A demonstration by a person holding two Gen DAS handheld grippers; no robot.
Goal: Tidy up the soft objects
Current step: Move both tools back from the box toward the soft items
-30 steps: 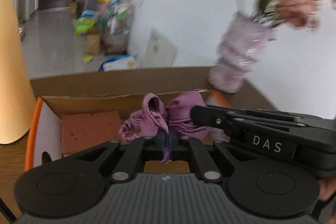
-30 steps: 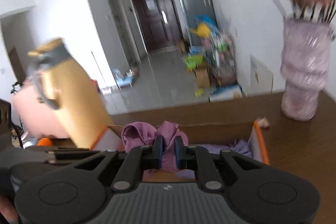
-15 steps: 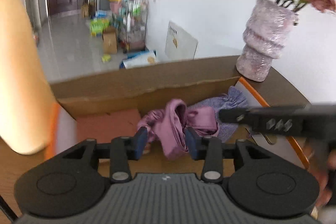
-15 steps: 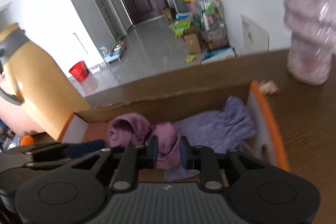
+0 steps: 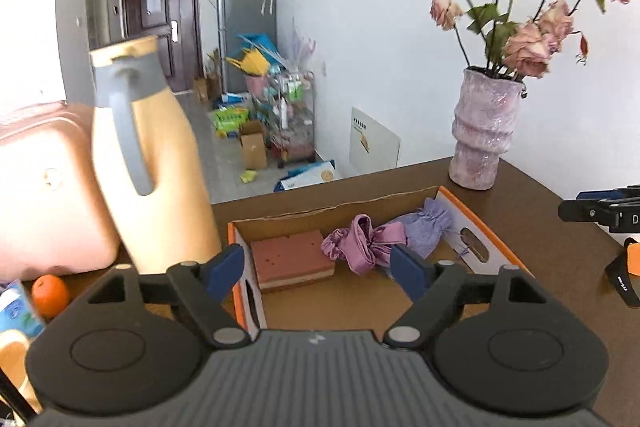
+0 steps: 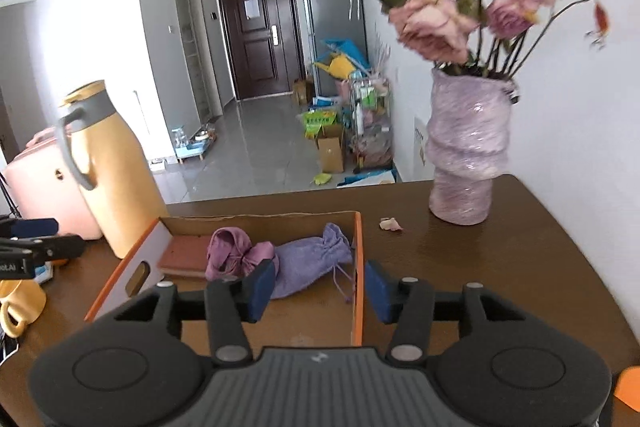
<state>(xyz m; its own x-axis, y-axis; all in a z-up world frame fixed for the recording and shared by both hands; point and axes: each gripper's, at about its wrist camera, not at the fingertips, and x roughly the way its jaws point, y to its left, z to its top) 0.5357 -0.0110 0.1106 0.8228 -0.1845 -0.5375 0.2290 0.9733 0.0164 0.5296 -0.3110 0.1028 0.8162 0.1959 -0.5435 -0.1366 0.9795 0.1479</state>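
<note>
Three soft things sit in the cardboard box [image 5: 472, 223]: a pink sponge [image 5: 292, 259], a satin scrunchie [image 5: 362, 243], a lilac pouch [image 5: 426, 227]. Left gripper [image 5: 320, 269] is spreading wide, nothing in it.

Right wrist view: right gripper [image 6: 320, 285] is opening too, empty, straddling the box's orange edge, with the scrunchie lying just beyond.

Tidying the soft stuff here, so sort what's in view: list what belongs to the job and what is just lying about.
Job:
- cardboard box
- sponge
- satin cloth
- drawstring pouch
- left gripper, right gripper, both opening, nothing between the jaws

Lying about:
- jug
- flower vase
- orange
- mug
- petal
</note>
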